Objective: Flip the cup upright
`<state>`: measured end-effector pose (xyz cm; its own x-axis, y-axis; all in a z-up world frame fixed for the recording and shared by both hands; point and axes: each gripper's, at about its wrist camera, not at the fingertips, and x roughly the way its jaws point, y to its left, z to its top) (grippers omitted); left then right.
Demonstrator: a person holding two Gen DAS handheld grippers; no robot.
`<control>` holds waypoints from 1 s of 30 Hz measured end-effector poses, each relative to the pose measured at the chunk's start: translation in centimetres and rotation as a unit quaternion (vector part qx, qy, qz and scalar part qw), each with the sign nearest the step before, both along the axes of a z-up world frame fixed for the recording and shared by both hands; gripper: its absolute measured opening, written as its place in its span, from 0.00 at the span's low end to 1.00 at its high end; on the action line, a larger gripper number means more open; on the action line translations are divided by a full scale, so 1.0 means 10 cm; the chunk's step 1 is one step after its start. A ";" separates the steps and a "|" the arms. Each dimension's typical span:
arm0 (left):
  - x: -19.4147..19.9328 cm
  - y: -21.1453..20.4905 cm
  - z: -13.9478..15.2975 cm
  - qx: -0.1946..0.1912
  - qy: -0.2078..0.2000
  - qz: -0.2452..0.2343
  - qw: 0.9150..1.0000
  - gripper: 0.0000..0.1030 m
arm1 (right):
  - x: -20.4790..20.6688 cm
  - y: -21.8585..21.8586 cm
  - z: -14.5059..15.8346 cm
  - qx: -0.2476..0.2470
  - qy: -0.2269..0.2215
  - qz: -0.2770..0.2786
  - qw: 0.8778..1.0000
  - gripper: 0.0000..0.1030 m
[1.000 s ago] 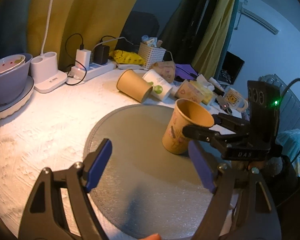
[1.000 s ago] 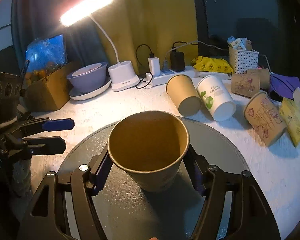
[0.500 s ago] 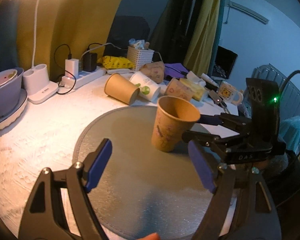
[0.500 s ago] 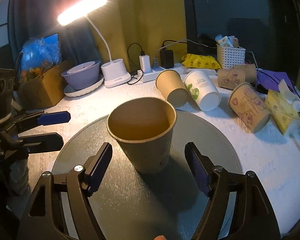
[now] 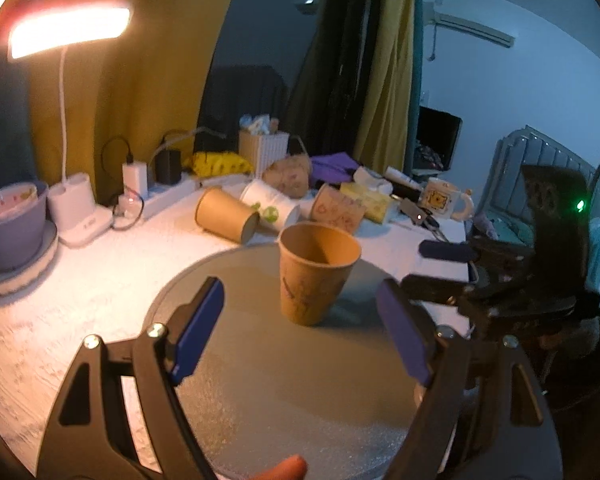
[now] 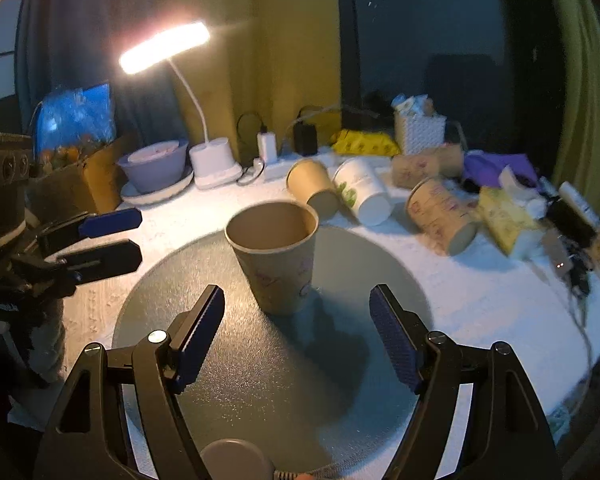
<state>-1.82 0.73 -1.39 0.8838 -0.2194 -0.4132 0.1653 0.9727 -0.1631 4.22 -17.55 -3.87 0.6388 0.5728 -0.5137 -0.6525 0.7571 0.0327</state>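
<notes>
A brown paper cup [image 5: 315, 276] stands upright, mouth up, on a round grey mat [image 5: 284, 392]; it also shows in the right wrist view [image 6: 278, 254]. My right gripper [image 6: 298, 338] is open and empty, its blue pads [image 6: 392, 340] apart from the cup on the near side. It shows in the left wrist view [image 5: 432, 266] to the right of the cup. My left gripper [image 5: 300, 334] is open and empty, short of the cup. It shows at the mat's left edge in the right wrist view [image 6: 112, 240].
Several paper cups lie on their sides behind the mat: a plain brown one [image 6: 314, 188], a white one [image 6: 362, 192], patterned ones [image 6: 440, 210]. A lit desk lamp [image 6: 214, 160], a bowl [image 6: 154, 166], a power strip [image 5: 168, 196], a white basket [image 6: 418, 132] and a mug [image 5: 444, 200] stand around.
My right gripper has let go of the cup, opened and drawn back from it. The cup now stands free and upright on the mat. My left gripper has lifted and pulled back a little.
</notes>
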 end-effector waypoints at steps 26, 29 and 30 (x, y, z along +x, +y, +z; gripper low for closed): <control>-0.38 -0.19 0.54 0.044 -0.174 0.088 0.980 0.78 | -0.32 -0.38 0.63 0.058 -0.115 -0.081 0.988 0.76; -0.40 -0.13 0.51 0.045 -0.177 0.101 0.978 0.78 | -0.31 -0.39 0.60 0.051 -0.116 -0.088 0.988 0.76; -0.41 -0.13 0.50 0.046 -0.178 0.104 0.977 0.78 | -0.30 -0.38 0.59 0.050 -0.114 -0.087 0.988 0.76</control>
